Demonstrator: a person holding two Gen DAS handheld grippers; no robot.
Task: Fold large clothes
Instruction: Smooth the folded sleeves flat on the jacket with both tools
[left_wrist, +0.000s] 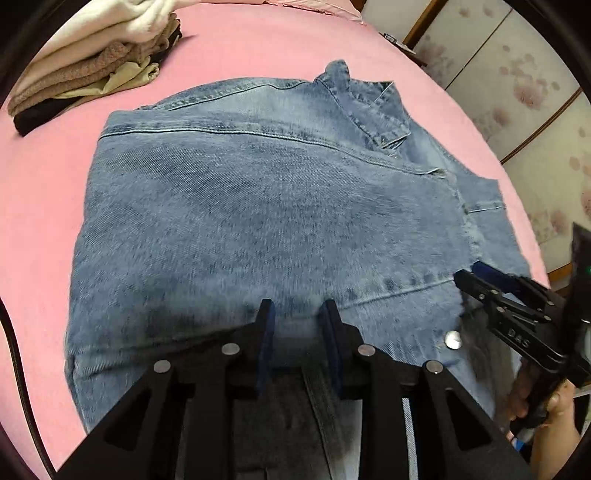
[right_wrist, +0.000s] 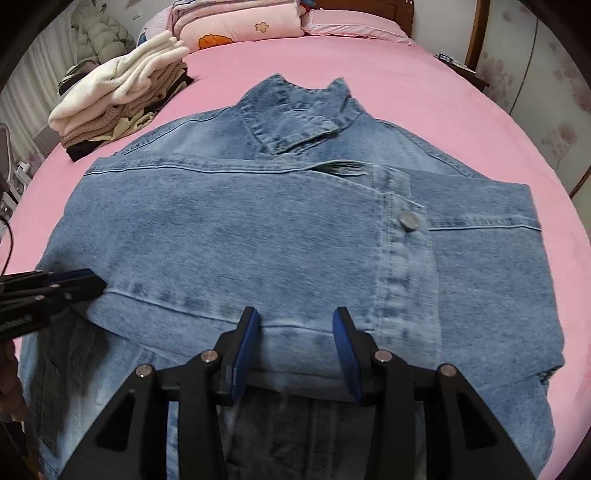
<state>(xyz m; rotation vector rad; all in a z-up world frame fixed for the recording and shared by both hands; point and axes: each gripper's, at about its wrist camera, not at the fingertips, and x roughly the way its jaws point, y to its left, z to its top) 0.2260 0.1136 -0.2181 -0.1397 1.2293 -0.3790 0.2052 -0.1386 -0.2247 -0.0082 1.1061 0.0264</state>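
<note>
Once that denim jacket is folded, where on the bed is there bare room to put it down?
Bare pink sheet lies beyond the jacket's collar, up to the pillows, and along the jacket's right side. A narrower strip runs on its left, below the clothes pile. The far left corner is crowded by that pile.

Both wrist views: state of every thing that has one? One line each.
denim jacket: flat on the bed, sleeves folded in, collar at far end
jacket button: unfastened, exposed
clothes stack: folded, piled at far left
pink bed sheet: spread smooth
left gripper: jaws part open, over the hem
right gripper: jaws part open, over the hem
</note>
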